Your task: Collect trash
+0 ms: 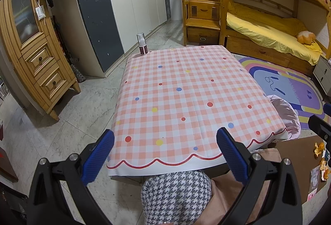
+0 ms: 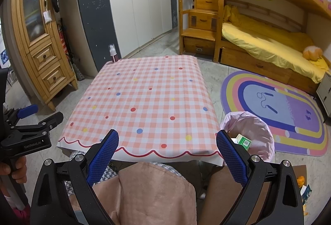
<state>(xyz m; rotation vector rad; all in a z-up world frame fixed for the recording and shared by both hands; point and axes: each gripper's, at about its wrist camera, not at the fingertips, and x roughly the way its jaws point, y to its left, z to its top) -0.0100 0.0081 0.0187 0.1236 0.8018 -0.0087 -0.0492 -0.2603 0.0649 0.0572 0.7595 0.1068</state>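
Note:
A low table [image 1: 186, 90] [image 2: 144, 100] with a pink checked cloth stands in front of me. At its far left corner stands a small spray bottle [image 1: 141, 43] [image 2: 113, 53]. A bin lined with a pink bag [image 2: 258, 127] [image 1: 287, 113] sits on the floor at the table's near right corner, with a green and white carton [image 2: 244, 141] inside. Orange peels and wrappers [image 1: 321, 159] [image 2: 303, 187] lie on a brown cardboard sheet at the right. My left gripper [image 1: 165, 158] hangs open over the near table edge. My right gripper [image 2: 167, 157] is open too, holding nothing.
A wooden cabinet [image 1: 35, 49] stands at the left, a grey and white wardrobe [image 1: 115, 1] behind. A bunk bed [image 1: 269, 34] with yellow bedding and a rainbow rug [image 2: 279, 109] fill the right. The person's knees [image 2: 157, 194] are under the near table edge.

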